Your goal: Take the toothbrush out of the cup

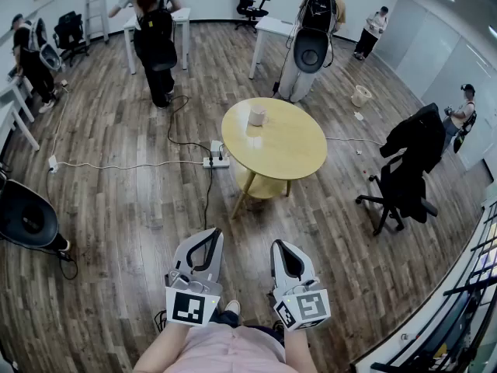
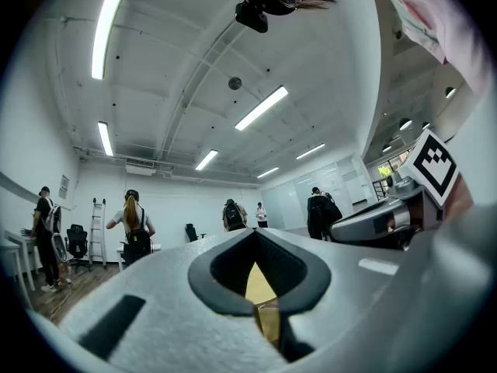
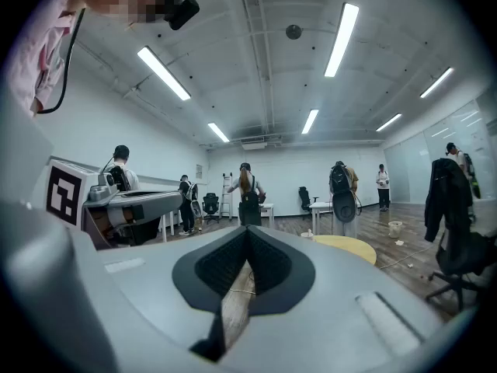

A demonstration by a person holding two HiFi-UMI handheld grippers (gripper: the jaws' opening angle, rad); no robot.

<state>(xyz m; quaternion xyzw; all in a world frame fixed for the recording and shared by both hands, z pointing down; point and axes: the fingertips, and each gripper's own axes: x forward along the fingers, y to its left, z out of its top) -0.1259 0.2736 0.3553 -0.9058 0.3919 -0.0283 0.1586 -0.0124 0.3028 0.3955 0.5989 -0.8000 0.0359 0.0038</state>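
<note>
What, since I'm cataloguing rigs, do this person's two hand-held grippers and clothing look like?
Both the left hand-held gripper and right hand-held gripper are pale grey tapered shells with black ribbed jaw linings. Each carries a white cube with black square markers. The person wears a pale pink top.

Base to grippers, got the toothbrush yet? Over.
Left gripper and right gripper shut, empty. Cup sits on round table ahead, untouched; toothbrush too small to see. Power strip and cables lie beside table.
</note>
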